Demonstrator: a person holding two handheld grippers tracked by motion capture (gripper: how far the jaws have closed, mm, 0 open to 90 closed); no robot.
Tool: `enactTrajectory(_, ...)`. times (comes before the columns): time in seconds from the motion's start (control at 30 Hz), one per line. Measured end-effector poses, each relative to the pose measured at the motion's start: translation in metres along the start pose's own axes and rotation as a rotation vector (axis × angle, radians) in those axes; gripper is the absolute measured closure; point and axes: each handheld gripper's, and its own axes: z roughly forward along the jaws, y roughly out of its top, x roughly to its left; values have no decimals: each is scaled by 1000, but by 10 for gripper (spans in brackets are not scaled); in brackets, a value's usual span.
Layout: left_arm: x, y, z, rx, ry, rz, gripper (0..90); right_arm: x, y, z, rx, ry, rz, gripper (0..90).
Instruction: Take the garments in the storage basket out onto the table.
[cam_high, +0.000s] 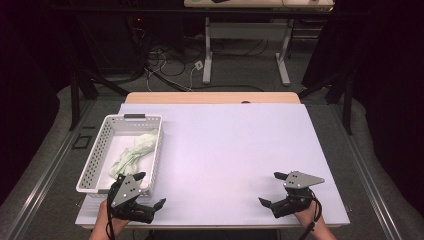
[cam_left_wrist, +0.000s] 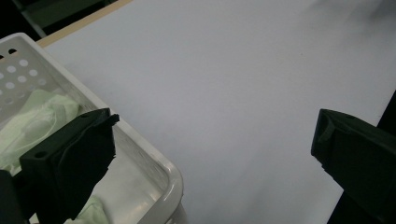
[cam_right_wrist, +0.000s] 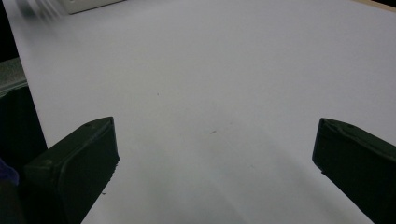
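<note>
The pale green cloth (cam_high: 134, 152) lies bunched inside the white basket (cam_high: 95, 155), which sits at the left side of the bench (cam_high: 235, 150). The left gripper (cam_high: 150, 191) hovers at the basket's near corner with its fingers spread wide and nothing between them; in the left gripper view one finger (cam_left_wrist: 70, 172) hangs over the basket's inside and the other (cam_left_wrist: 355, 163) over bare bench, so the rim passes between them. The right gripper (cam_high: 272, 189) waits well apart at the near right of the bench, fingers wide too and empty.

The main risk, as I judge it, is that straddled rim: a straight descent would land one finger on the plastic edge and tip or shove the light basket rather than reach the cloth. The hand likely needs to shift inward first. A soft cloth also tends to be pinched by only a fold (and this one is loosely heaped), so a shallow grab could slip free or drag over the wall and pull the basket along. The perforated sides could snag the fabric on the way out.
</note>
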Motion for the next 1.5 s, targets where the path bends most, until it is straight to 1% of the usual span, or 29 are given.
enactTrajectory(0.1, 1, 1, -1, 3, 2, 8, 1, 1, 0, 0, 13, 3, 4, 0)
enactTrajectory(0.13, 1, 1, -1, 0, 3, 0, 1, 1, 0, 0, 9, 1, 3, 0)
enactTrajectory(0.23, 2, 2, -3, -1, 9, 1, 2, 1, 0, 1, 4, 2, 1, 0)
enactTrajectory(0.27, 2, 2, -3, -2, 10, -9, 3, 1, 0, 0, 8, 1, -1, 0)
enactTrajectory(0.3, 3, 3, -4, -4, 15, -9, 3, 1, 0, 1, 0, 2, 1, 0)
enactTrajectory(0.4, 5, 4, -5, -9, 19, -12, 3, 1, 0, 0, 10, 0, 3, 0)
enactTrajectory(0.43, 6, 4, -6, -2, 25, 2, 3, 1, 0, 1, 3, 1, 2, 0)
enactTrajectory(0.47, 6, 4, -6, -2, 25, 2, 3, 1, 0, 1, 14, -1, 0, 0)
enactTrajectory(0.53, 6, 5, -6, -3, 23, -11, 3, 0, 0, 1, 13, -2, -4, 0)
enactTrajectory(0.57, 6, 5, -6, -3, 23, -11, 3, 0, 0, 2, 4, -2, -9, 0)
enactTrajectory(0.73, 9, 6, -7, -3, 31, -24, 3, 0, -1, 2, 1, 0, -5, 0)
enactTrajectory(0.87, 14, 8, -9, 2, 52, -18, 3, 0, -1, 1, 8, 0, -4, 0)
enactTrajectory(1.07, 19, 11, -11, 2, 64, -18, 3, 0, -1, 2, 2, 4, -9, 0)
enactTrajectory(1.13, 22, 12, -10, 10, 68, -21, 3, 0, 0, 2, 8, 7, -7, 0)
enactTrajectory(1.17, 24, 12, -10, 10, 73, -16, 3, 0, 0, 2, 8, 7, -7, 0)
enactTrajectory(1.2, 26, 14, -9, 11, 74, -26, 3, 0, -1, 3, 4, 3, -8, 0)
enactTrajectory(1.23, 27, 15, -8, 12, 75, -30, 3, 0, -1, 2, 10, 2, -6, 0)
enactTrajectory(1.3, 29, 16, -8, 15, 76, -29, 3, 0, -1, 2, 6, -1, -3, 0)
enactTrajectory(1.33, 31, 18, -8, 16, 85, -30, 3, 0, -1, 3, 14, 4, -1, 0)
enactTrajectory(1.37, 31, 18, -8, 16, 85, -30, 3, 0, -1, 3, 17, 6, -1, 0)
enactTrajectory(1.4, 32, 19, -8, 17, 82, -41, 3, 0, 0, 2, 22, 8, -3, 0)
enactTrajectory(1.5, 35, 22, -8, 20, 97, -43, 3, 1, 0, 2, 19, 5, -13, 0)
